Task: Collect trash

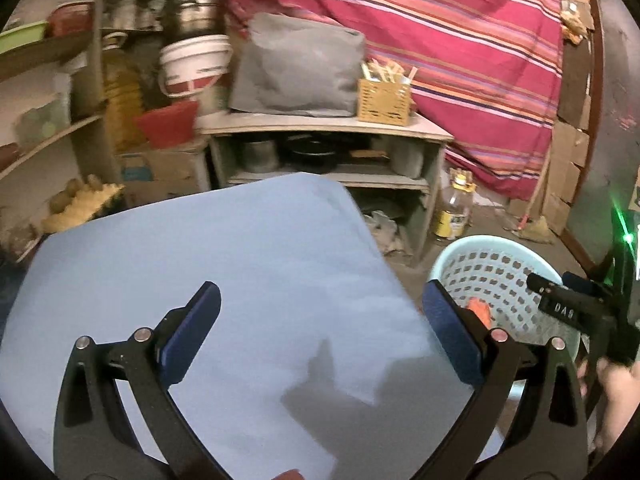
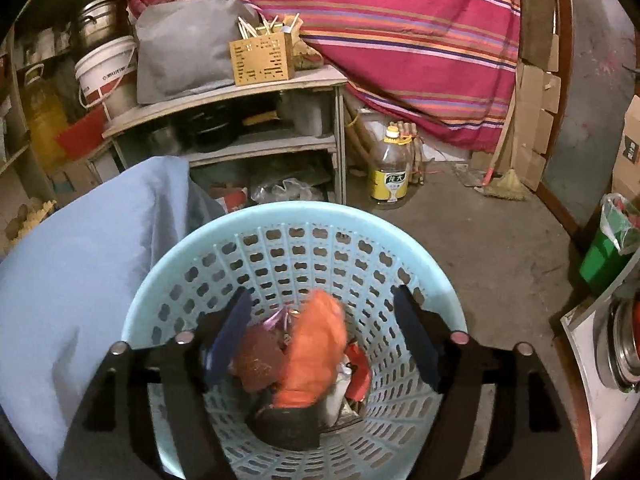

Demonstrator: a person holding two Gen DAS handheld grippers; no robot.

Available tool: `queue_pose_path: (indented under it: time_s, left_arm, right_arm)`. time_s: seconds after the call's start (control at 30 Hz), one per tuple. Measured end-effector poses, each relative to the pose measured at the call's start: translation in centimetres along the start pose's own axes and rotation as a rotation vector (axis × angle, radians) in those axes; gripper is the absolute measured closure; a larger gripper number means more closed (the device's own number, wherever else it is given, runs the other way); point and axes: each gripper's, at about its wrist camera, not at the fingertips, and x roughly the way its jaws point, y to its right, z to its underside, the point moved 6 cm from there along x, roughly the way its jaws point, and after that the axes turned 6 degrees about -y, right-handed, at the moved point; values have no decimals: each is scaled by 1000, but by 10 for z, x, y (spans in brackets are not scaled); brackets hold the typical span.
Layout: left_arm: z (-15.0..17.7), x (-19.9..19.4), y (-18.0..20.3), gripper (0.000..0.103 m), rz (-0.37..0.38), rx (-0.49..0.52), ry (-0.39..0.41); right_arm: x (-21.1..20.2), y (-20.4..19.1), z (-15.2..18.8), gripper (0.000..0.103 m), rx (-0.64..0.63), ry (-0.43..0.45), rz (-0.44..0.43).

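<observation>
two hand-held grippers were in view, both with jaws spread wide and gripping nothing. the left hand-held gripper point(image 1: 320, 320) hung over the blue cloth-covered bench point(image 1: 224, 264), its pads apart above bare cloth. the right hand-held gripper point(image 2: 324, 340) hung over the mouth of the pale blue basket point(image 2: 296, 212), which stood on the floor just beside the bench's right edge. an orange wrapper point(image 2: 316, 344), blurred, lay among other trash point(image 2: 256, 360) inside the basket.
</observation>
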Motion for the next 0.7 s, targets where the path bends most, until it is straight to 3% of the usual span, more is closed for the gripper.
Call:
queue_pose_path:
  time_s: [0.2,0.4,0.47,0.7]
  left_arm:
    - [23,-50,-56,5,-87,-54,53]
    - [53,-90,-113,5,-135,-114,77]
    - [68,-101,-131,5,-164,-112,72]
    - [114,-125,-165,5,-224,-119,87]
  right_arm:
    - [-25,-25,7,11,2,53,-43]
    - [-58,-78,22,11,-121,127,-15]
    - [-71,-96,35,5,-150,153,-15]
    - [-119,-151,92,5,-199,196,-123]
